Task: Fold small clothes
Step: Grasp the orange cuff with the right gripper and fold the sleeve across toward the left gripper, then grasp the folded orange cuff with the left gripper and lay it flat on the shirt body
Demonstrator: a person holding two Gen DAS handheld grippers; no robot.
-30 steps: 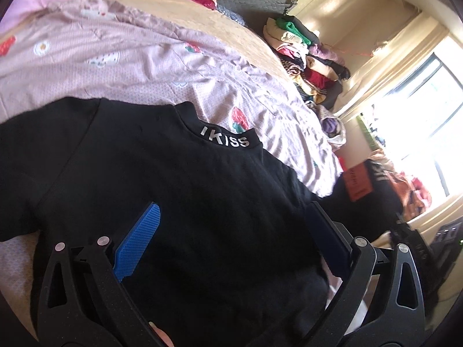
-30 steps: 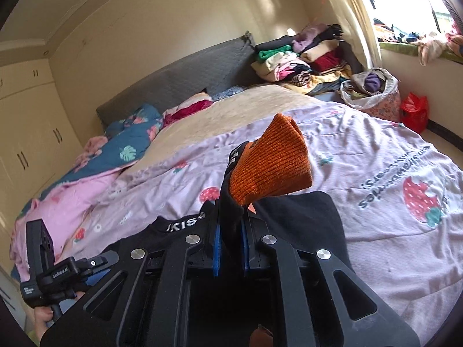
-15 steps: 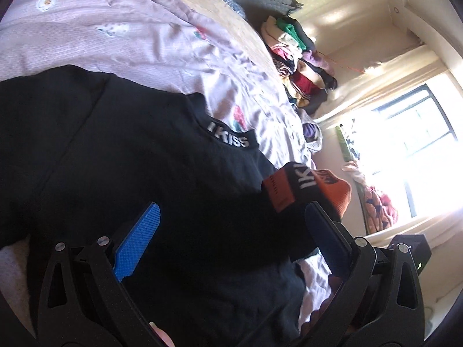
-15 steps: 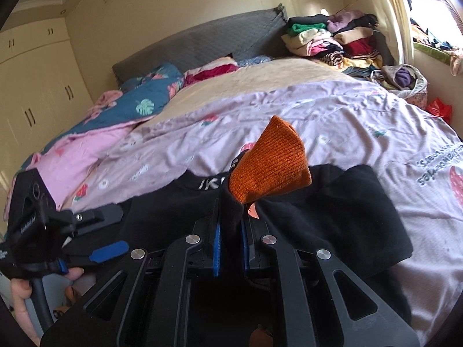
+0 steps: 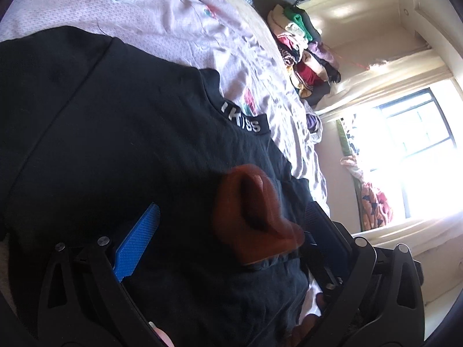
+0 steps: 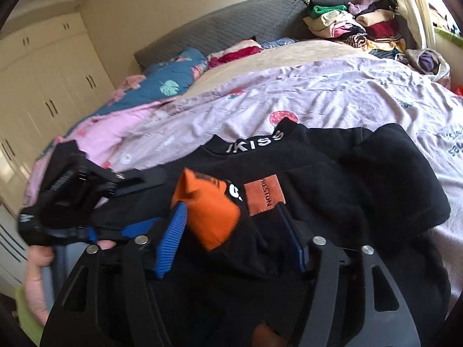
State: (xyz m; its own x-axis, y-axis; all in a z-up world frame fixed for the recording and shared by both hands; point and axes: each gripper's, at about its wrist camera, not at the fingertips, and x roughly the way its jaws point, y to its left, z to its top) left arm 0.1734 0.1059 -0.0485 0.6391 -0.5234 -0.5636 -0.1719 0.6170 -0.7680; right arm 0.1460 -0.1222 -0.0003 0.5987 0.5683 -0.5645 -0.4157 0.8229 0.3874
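Released a moment ago, the orange cuff now lies between the right gripper's opening jaws, sleeve running away rightward; left gripper hovers spread, empty.

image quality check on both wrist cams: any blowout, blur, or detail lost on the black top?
Left wrist view: window blown out to white; black top mostly featureless shadow; orange cuff dim and soft. Right wrist view: evenly lit, collar lettering readable; left gripper and the hand under it motion-smeared. Both: strong fisheye bending, dark corner vignette.
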